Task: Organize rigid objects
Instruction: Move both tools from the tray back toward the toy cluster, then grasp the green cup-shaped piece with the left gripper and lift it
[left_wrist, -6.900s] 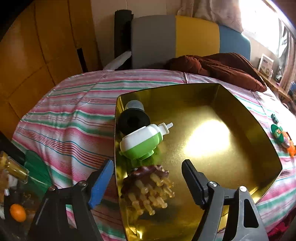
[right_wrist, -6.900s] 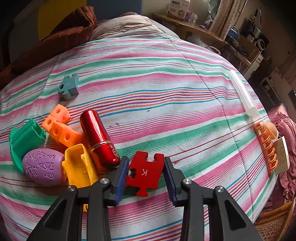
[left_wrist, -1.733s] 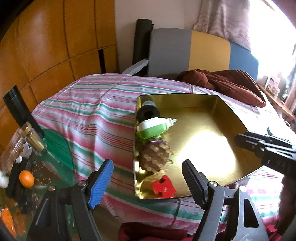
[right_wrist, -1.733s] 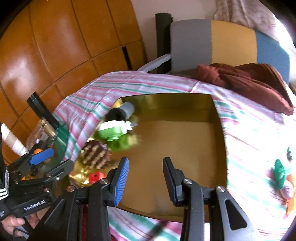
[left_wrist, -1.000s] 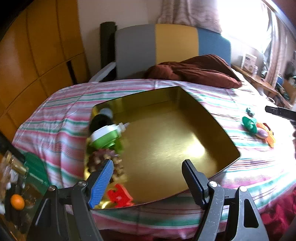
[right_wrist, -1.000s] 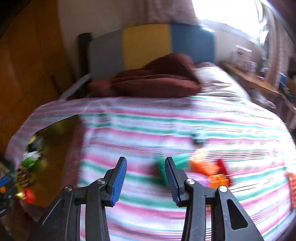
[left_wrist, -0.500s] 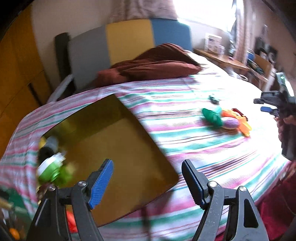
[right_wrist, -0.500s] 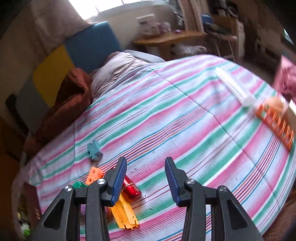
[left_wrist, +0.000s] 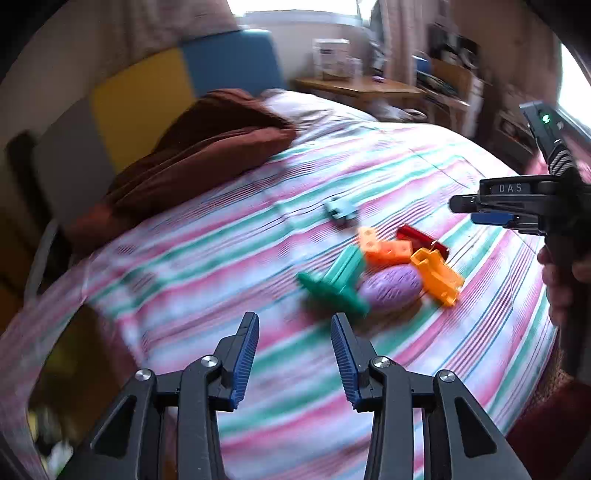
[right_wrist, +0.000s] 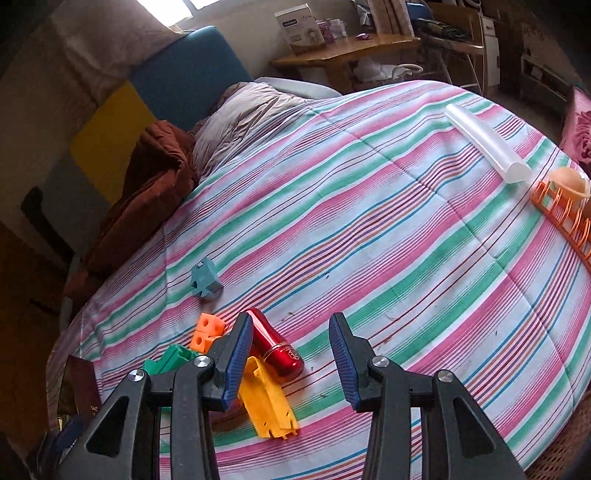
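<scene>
A cluster of toys lies on the striped bedspread: a red cylinder (right_wrist: 277, 347), a yellow plastic piece (right_wrist: 267, 402), orange cubes (right_wrist: 207, 330), a green piece (right_wrist: 170, 360) and a blue-grey puzzle piece (right_wrist: 205, 280). My right gripper (right_wrist: 290, 321) hovers over the red cylinder, open, nothing between its fingers. In the left wrist view the same pile shows blurred, with a purple egg (left_wrist: 391, 288) beside the green piece (left_wrist: 332, 284). My left gripper (left_wrist: 294, 321) is short of the pile, its jaws closing on nothing. The right gripper (left_wrist: 476, 211) shows at the right, in a hand.
The gold tray (left_wrist: 74, 369) sits at the bed's lower left. A brown blanket (right_wrist: 147, 192) is bunched at the headboard. A white tube (right_wrist: 487, 144) and an orange rack (right_wrist: 565, 210) lie near the bed's right edge. Wide bare bedspread lies between.
The left view has swung away from the gold tray to the toy pile, and its jaws have narrowed. The right gripper reached the pile, then held still, same opening.
</scene>
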